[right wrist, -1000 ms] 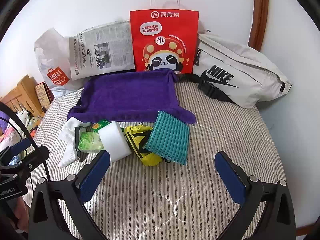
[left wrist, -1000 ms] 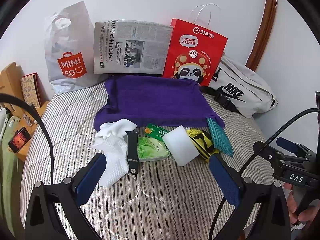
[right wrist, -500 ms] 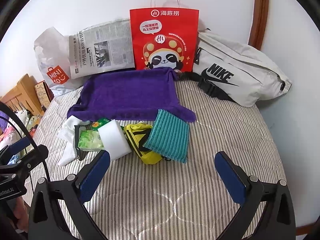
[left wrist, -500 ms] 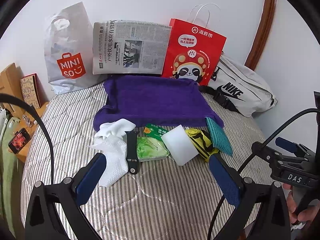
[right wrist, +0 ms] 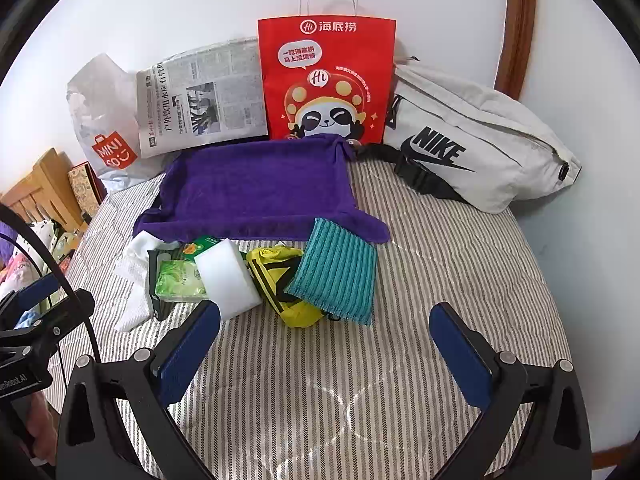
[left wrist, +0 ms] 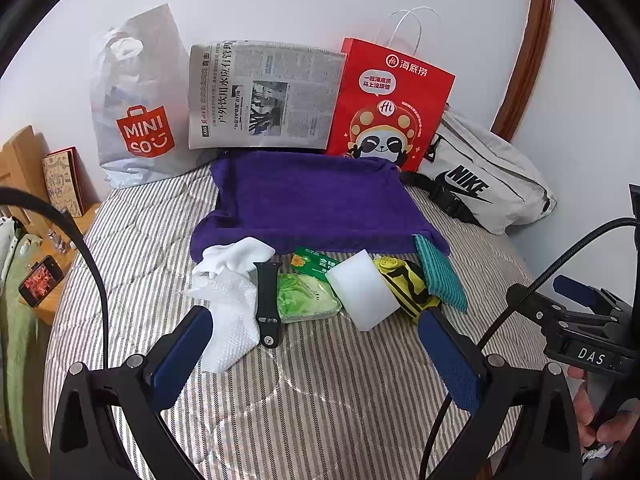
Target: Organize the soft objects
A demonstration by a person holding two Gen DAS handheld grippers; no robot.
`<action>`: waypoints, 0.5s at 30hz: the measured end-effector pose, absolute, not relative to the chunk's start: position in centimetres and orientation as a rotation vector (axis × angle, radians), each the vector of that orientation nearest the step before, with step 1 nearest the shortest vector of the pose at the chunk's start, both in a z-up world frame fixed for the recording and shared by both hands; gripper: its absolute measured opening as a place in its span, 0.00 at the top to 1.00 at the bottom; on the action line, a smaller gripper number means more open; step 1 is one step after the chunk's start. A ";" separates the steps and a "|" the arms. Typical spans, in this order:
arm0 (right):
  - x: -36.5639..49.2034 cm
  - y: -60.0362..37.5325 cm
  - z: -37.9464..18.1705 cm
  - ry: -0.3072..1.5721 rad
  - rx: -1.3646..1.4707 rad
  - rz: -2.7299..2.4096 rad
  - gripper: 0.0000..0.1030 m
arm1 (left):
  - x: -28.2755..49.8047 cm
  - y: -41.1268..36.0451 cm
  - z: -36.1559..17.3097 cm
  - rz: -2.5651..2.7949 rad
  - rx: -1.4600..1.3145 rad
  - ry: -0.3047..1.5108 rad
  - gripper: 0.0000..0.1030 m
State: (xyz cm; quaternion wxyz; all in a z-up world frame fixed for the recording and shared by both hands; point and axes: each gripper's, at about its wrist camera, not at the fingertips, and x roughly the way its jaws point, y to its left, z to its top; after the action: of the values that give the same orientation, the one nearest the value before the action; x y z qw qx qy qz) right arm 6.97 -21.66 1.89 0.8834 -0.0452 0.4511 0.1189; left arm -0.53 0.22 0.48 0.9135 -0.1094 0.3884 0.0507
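While you hold both claws over the striped bed (right wrist: 440, 248), your left gripper (left wrist: 316, 354) & right gripper (right wrist: 326, 346) are wide open w/ nothing in them. Soft things sit in a row just in front of the purple towel (left wrist: 316, 200): white cloth (left wrist: 232, 304), black strap (left wrist: 267, 304), green pack (left wrist: 306, 298), white sponge (left wrist: 362, 294), yellow bag (right wrist: 286, 280), teal cloth (right wrist: 336, 274). Teal cloth leans on the yellow bag.

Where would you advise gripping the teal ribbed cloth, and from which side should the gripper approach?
I would take the teal ribbed cloth at its near right corner with the right gripper, coming in from the front. That corner lies free on the bedspread, while its left edge rests on the yellow pouch.
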 end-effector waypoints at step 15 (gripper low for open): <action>6.8 -21.6 1.9 0.940 -0.102 0.248 0.00 | -0.6 0.3 0.4 0.103 -0.225 0.799 0.00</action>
State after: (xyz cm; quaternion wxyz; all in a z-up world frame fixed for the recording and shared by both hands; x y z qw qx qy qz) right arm 6.81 -21.59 1.88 0.8829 -0.0488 0.4517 0.1190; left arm -0.58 0.27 0.43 0.9139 -0.1094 0.3878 0.0500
